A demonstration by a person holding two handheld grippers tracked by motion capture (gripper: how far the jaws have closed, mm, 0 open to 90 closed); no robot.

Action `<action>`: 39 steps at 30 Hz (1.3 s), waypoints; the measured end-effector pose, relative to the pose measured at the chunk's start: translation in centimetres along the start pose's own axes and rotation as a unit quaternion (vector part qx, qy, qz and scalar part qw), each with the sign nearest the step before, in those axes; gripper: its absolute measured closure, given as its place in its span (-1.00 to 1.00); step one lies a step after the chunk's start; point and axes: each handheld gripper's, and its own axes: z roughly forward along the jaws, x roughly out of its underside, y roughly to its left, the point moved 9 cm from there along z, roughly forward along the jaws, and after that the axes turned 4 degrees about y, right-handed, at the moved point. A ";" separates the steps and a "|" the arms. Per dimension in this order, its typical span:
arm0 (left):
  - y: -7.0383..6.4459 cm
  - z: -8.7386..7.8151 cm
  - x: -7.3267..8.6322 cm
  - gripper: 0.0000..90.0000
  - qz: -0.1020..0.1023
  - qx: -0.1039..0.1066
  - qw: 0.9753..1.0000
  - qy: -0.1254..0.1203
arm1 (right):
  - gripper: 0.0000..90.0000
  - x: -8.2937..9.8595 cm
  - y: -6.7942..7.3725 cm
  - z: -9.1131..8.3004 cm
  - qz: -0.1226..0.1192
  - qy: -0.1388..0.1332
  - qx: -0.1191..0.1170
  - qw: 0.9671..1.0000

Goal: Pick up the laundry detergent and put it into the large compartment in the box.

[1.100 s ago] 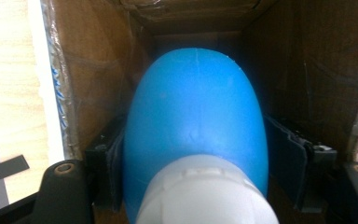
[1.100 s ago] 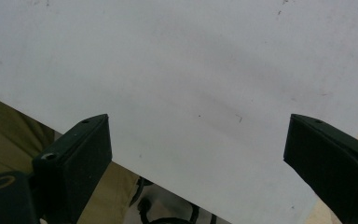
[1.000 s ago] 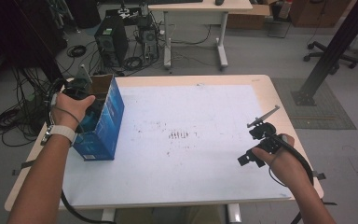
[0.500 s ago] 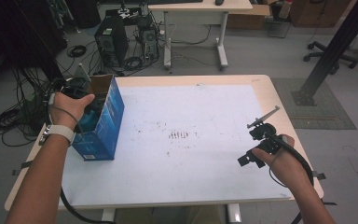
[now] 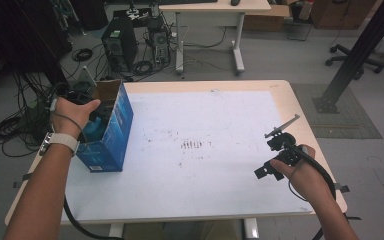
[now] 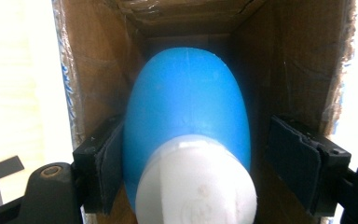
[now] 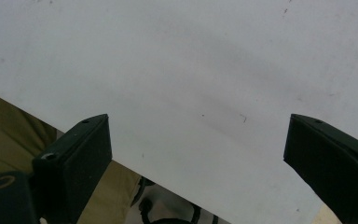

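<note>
Blue bottle with a white cap sits inside the blue carton at the left of the high view, on the left edge of the white table. In the left gripper view the bottle fills the middle of the frame, cap toward the camera, with brown cardboard walls around it.

Largest worry first: the carton is tall, narrow and close to the table's left edge. If the bottle is dragged against a wall, I judge the whole carton could tip or slide off that side, since nothing braces it.

Next, the bottle itself. The left gripper reaches down into the carton mouth; its jaws stand on either side of the bottle's shoulder, the one at frame left touching the blue plastic, the one at frame right a clear gap away, so the grip is partly open and nothing is clamped yet. Closing on that rounded, smooth shoulder could squeeze the bottle out of the pads, and it would drop back in.

Smaller still: the right-hand pad sits close to the cardboard wall and might snag it on closing.

The right gripper hangs at the lower right of the high view, jaws wide apart, holding nothing, well away from the carton and so no help in steadying it
</note>
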 end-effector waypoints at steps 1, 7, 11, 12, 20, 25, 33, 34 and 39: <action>0.0 -0.1 0.0 -0.48 -0.001 0.001 1.000 -0.001 | -0.83 0.0 0.0 0.0 -0.001 0.000 0.000 1.000; 0.1 -1.0 0.0 -0.57 -0.006 0.002 1.000 -0.001 | -0.83 0.0 0.1 0.0 -0.001 -0.001 -0.001 1.000; 0.1 -1.3 0.1 -0.60 -0.005 -0.002 1.000 -0.002 | -0.83 0.0 0.1 0.1 -0.002 -0.001 -0.002 1.000; 0.2 -1.5 0.1 -0.60 -0.006 -0.003 1.000 -0.003 | -0.83 0.0 0.1 0.1 -0.003 -0.001 -0.003 1.000; 0.0 -2.8 0.3 -0.67 -0.007 -0.001 1.000 -0.010 | -0.83 -0.1 0.3 -0.1 -0.005 -0.005 -0.003 1.000; -0.3 -3.2 0.4 -0.75 -0.003 -0.009 1.000 -0.012 | -0.83 0.0 0.4 -0.2 -0.007 -0.006 -0.004 1.000; -0.6 -4.6 0.3 -0.79 -0.002 -0.019 1.000 -0.022 | -0.83 0.4 0.2 -0.4 -0.005 -0.009 -0.004 1.000; -0.7 -4.9 0.3 -0.79 -0.001 -0.021 1.000 -0.023 | -0.83 0.4 0.2 -0.4 -0.005 -0.009 -0.004 1.000; -1.0 -6.2 0.3 -0.79 0.003 -0.025 0.999 -0.033 | -0.83 0.5 0.2 -0.5 -0.006 -0.012 -0.006 1.000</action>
